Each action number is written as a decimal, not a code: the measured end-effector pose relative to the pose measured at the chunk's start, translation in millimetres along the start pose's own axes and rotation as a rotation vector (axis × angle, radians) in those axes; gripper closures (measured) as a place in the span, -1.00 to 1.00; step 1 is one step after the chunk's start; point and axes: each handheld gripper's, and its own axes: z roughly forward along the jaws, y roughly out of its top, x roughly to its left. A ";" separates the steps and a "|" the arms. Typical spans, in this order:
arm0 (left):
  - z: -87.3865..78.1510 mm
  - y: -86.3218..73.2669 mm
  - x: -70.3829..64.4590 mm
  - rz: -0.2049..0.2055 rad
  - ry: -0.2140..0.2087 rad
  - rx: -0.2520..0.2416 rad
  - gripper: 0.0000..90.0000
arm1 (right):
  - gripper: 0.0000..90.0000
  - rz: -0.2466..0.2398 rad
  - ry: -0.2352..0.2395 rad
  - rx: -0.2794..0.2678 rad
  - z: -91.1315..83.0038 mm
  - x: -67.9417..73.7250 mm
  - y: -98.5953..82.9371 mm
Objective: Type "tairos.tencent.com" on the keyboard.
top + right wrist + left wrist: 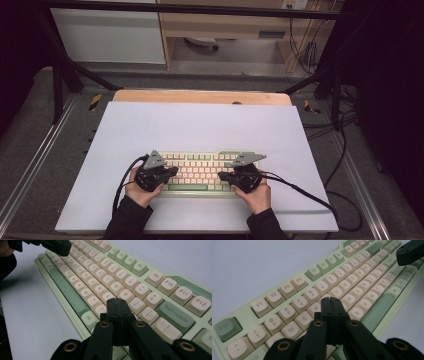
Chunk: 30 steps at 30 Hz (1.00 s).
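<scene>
Pale lavender-white sheeting covers the tabletop [200, 125], with a strip of bare wood exposed along the far edge. A keyboard [200, 172] with a light green case and cream keycaps lies flat near the middle of the near edge, its long side parallel to that edge. Darker green caps mark the Esc key [225, 327], the space bar [66, 291] and the Backspace key [176, 313].

Left gripper [172, 171] is held over the left end of the keyboard, tips directed toward the centre. Seen in the left gripper view [330, 300], its jaws are pressed together with nothing between them, tips above the R and T keys; contact with a key cannot be confirmed.

Right gripper [223, 176] is held over the right end, tips directed toward the centre. Seen in the right gripper view [117, 300], its jaws are likewise fully together and empty, tips above the keys just below L and P.
</scene>
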 end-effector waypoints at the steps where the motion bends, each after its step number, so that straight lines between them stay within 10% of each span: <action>1: -0.7 -0.2 1.2 -0.004 0.002 -0.002 1.00 | 1.00 -0.001 0.000 0.000 0.1 -0.2 -0.1; 30: 11.9 -6.8 17.0 -0.032 0.066 0.016 1.00 | 1.00 0.010 0.003 0.004 0.7 -0.6 -1.0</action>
